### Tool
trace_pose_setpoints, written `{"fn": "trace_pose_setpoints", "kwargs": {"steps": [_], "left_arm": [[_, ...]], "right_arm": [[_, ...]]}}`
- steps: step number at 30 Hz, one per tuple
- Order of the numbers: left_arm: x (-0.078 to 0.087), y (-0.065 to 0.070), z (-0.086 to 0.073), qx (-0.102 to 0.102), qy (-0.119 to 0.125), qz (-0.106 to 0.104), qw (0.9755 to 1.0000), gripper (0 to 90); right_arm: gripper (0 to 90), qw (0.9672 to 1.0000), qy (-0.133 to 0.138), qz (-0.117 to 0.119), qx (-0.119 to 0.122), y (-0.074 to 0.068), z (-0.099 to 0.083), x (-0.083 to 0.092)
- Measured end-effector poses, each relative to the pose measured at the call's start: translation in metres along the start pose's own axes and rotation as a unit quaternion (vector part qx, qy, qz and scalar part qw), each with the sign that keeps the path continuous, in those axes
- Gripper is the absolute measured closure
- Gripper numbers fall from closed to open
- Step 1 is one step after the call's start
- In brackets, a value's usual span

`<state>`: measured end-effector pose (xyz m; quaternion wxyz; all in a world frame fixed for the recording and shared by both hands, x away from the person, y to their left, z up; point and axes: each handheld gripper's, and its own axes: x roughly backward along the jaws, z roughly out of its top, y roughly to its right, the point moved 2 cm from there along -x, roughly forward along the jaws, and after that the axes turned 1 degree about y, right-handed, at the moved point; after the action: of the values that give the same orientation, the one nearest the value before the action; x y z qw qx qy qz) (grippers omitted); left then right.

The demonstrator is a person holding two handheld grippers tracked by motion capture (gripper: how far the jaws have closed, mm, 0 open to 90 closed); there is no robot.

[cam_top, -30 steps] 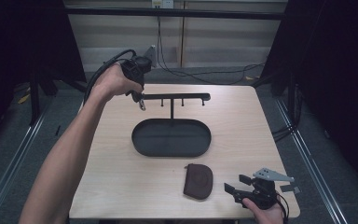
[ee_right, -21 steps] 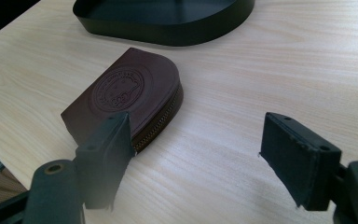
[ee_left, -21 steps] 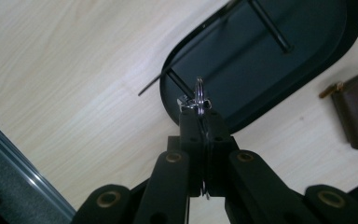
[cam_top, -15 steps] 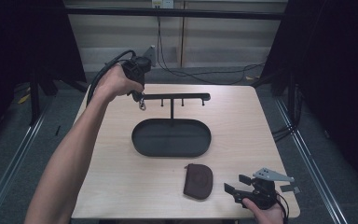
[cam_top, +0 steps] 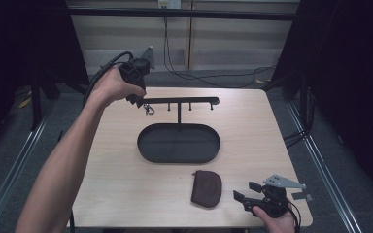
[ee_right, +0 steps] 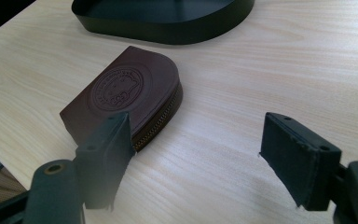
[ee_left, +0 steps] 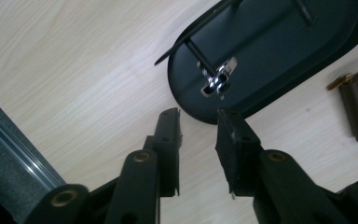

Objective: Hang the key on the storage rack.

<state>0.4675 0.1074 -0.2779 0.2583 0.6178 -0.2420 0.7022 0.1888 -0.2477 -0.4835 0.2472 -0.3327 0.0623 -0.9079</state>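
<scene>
**Metal clasp hangs on the rack as the left tool lets go**

Nearest the person, the right tool point(cam_top: 249, 191) rests low at the near right corner of the pale wooden tabletop point(cam_top: 102, 179), held in the right hand point(cam_top: 277, 224). Its jaws stand wide apart with nothing between them. Just beside it to the left lies a dark brown leather zip pouch with a round embossed seal point(ee_right: 121, 98), flat on the wood; in the right gripper view one jaw sits close in front of the pouch's zipped edge, and I cannot tell whether it touches.

Farther out, at the middle of the tabletop, stands a black oval metal tray point(cam_top: 148, 150), from which a thin upright post carries a black horizontal bar with short pegs point(cam_top: 194, 101).

At the far left end of that bar hangs a small shiny metal clasp point(cam_top: 148, 109). The left tool point(cam_top: 137, 100), held in the left hand point(cam_top: 111, 86), hovers at that same end of the bar, just above the clasp. Its jaws have just been opening and now stand parted, and the left gripper view shows the clasp point(ee_left: 218, 79) beyond the jaw tips, apart from both pads, hanging from its peg over the tray.
</scene>
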Motion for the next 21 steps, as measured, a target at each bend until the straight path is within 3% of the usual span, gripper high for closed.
{"fn": "trace_pose_setpoints", "kwargs": {"steps": [7,11,17,21], "left_arm": [[0.0,-0.006,-0.017,0.001,0.004,-0.007,1.0,63.2],[-0.002,-0.01,-0.028,-0.006,0.0,-0.01,0.9999,54.6],[-0.004,-0.015,-0.045,-0.01,0.012,-0.009,0.9998,50.4],[-0.01,-0.016,-0.056,-0.009,0.017,-0.02,0.9996,45.3]], "right_arm": [[24.3,1.0,-0.002,-0.001,0.001,0.0,0.0,0.0],[24.3,1.0,-0.003,-0.003,0.001,0.0,0.0,-0.001],[24.3,1.0,-0.005,-0.005,-0.003,0.001,0.001,-0.003],[24.3,1.0,-0.006,-0.006,-0.002,0.001,0.001,-0.003]]}}
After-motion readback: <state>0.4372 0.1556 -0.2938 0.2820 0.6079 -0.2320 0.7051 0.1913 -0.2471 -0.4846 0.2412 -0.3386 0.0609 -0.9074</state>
